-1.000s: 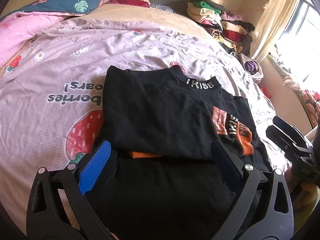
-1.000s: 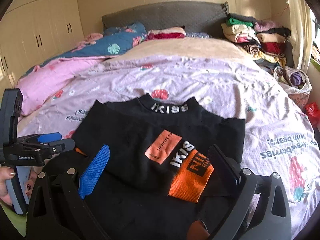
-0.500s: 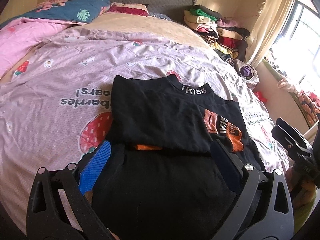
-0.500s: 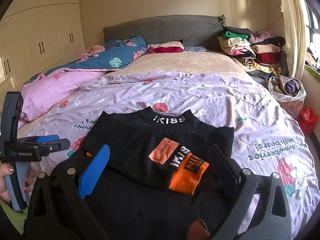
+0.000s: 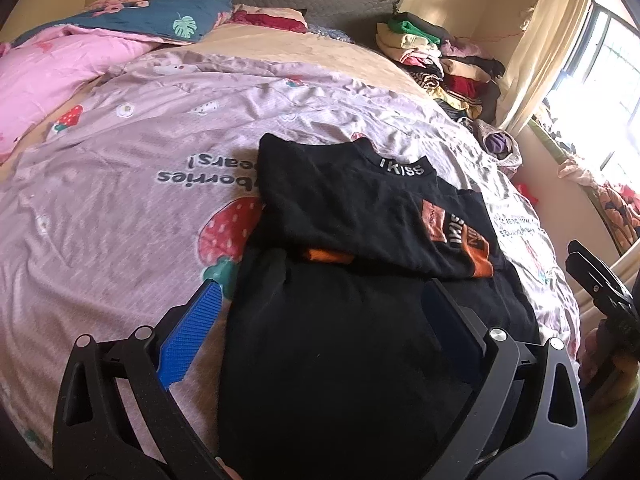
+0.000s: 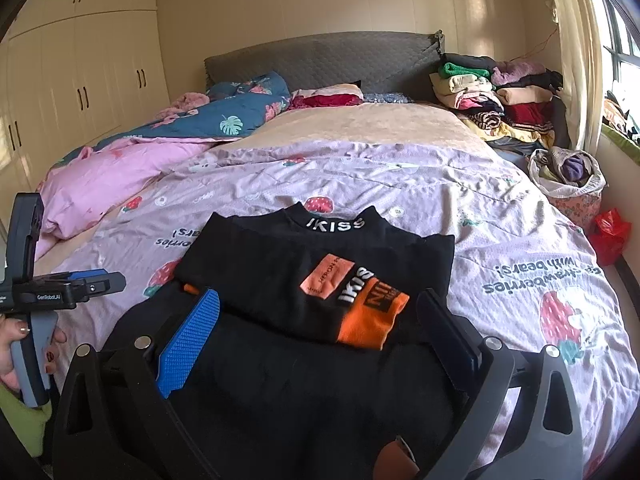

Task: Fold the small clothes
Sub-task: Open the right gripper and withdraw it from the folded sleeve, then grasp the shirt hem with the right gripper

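Both the left gripper (image 5: 320,320) and right gripper (image 6: 320,324) are hovering with fingers spread wide and empty over the black shirt (image 6: 304,280), which is looking soft, light and floppy, best pinched at its near hem corners.

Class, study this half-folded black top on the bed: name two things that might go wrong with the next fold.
1. The folded-in sleeve with the orange cuff lies loose on the black top; lifting the hem may slide it out.
2. Both the left gripper and right gripper are open, so they might pinch the lilac bedspread too.
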